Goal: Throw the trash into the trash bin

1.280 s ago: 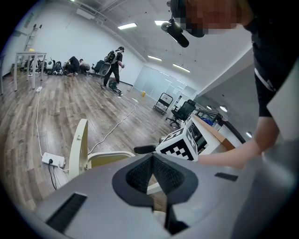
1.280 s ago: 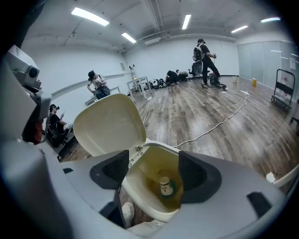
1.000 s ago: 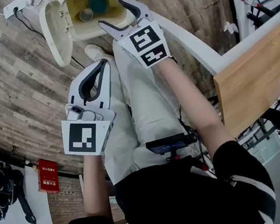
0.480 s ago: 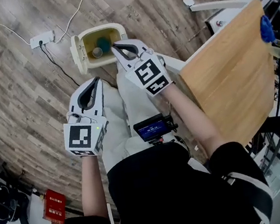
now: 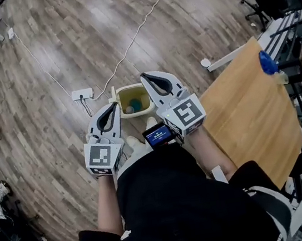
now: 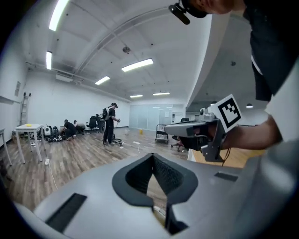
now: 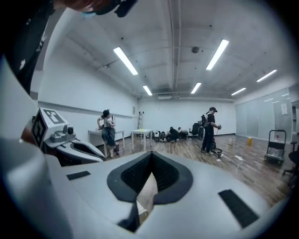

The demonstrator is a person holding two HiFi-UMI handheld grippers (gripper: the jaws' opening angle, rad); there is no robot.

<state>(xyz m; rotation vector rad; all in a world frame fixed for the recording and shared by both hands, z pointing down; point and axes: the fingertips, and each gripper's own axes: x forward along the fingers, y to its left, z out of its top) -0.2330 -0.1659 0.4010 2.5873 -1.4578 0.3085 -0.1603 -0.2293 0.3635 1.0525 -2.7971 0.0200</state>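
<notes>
Left gripper (image 5: 109, 111): held forward at waist level, marker cube up, jaws together with nothing between them. Trash bin (image 5: 134, 86): stands on the wood floor (image 5: 58, 142) between and just beyond both grippers' tips, mouth facing up, lid (image 5: 114, 96) open at its left side. Trash (image 5: 132, 104) lies inside it (a blue piece and a pale one, too small to judge a long axis). Right gripper (image 5: 152, 81): held forward alongside, jaws closed and empty.
</notes>
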